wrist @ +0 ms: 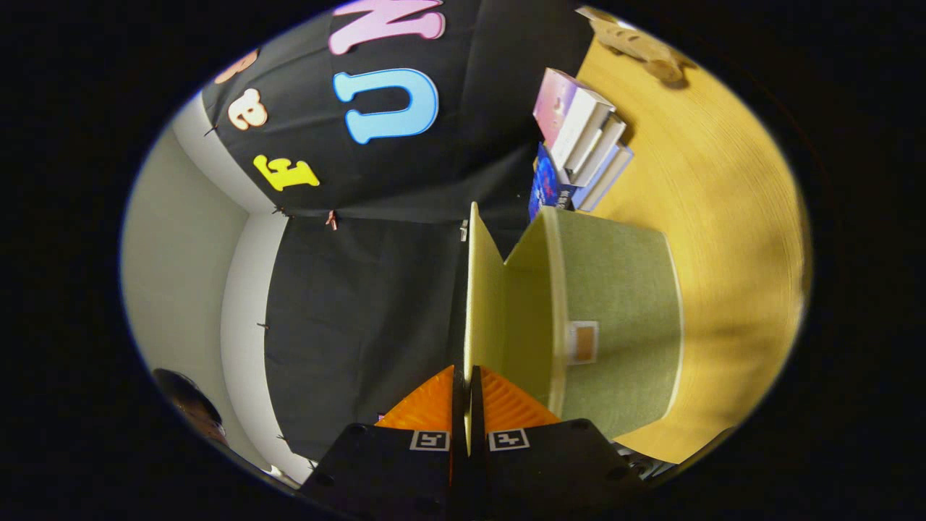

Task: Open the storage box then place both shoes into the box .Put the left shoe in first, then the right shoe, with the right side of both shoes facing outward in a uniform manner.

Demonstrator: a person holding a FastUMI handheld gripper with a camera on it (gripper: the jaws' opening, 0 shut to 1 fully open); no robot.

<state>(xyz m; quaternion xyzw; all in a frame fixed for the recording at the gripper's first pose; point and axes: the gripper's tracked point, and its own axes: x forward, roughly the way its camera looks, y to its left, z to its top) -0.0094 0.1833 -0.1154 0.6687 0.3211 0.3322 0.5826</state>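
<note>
Orange fingers [434, 405] of the gripper [463, 376] pinch the lid [481, 289] of the green storage box [615, 318], lifted open; books [582, 137] lie beyond on the wooden table [723, 217].

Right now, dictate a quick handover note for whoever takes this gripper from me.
Gripper: fingers shut on the storage box lid, pinching its thin yellow edge.
Green storage box: on the wooden table, lid swung up so the yellow inside shows. A stack of books lies beyond it.
Done: box is open or nearly so.
Left: release the lid, then load the left shoe, then the right, right sides facing outward.
</note>
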